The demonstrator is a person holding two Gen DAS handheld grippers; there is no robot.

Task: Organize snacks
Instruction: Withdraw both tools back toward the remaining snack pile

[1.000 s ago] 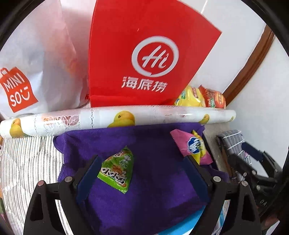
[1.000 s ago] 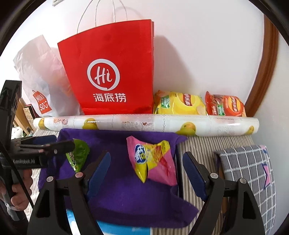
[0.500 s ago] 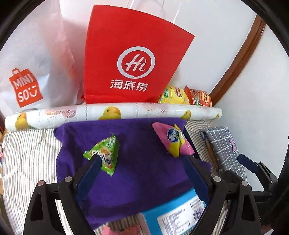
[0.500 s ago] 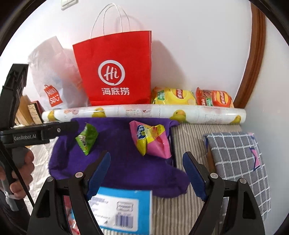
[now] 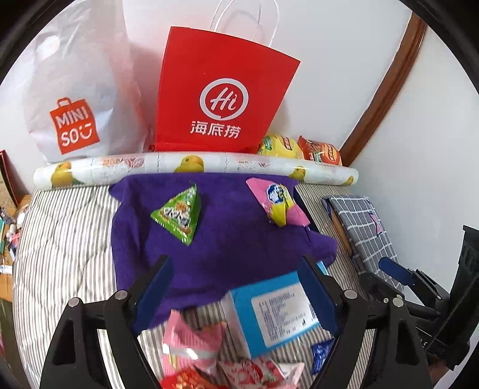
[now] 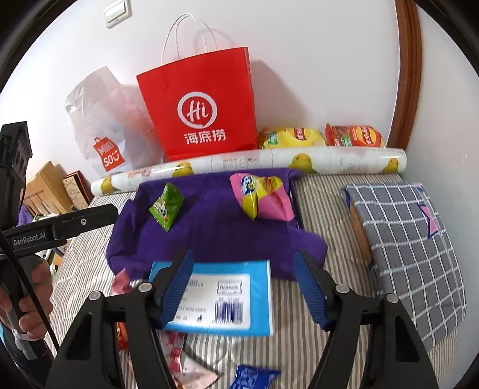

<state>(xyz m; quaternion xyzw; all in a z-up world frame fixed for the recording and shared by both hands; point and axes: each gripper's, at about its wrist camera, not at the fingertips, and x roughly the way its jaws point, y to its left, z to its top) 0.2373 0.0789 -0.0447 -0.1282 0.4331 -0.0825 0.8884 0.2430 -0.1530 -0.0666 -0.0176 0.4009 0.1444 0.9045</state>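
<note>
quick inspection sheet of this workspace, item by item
surface: striped bedding, partly under a purple cloth
job's things: green triangular snack and pink-yellow snack lie apart on the cloth; blue box at its near edge; pink packets and a small blue packet nearest; yellow chip bag and orange chip bag by the wall
clutter: duck-print roll, red paper bag, white plastic bag, checked cushion
grippers: left gripper and right gripper both closing, nothing pressed between the pads
cables: black cord by the hand
surroundings: white wall, brown frame, wall switch
</note>
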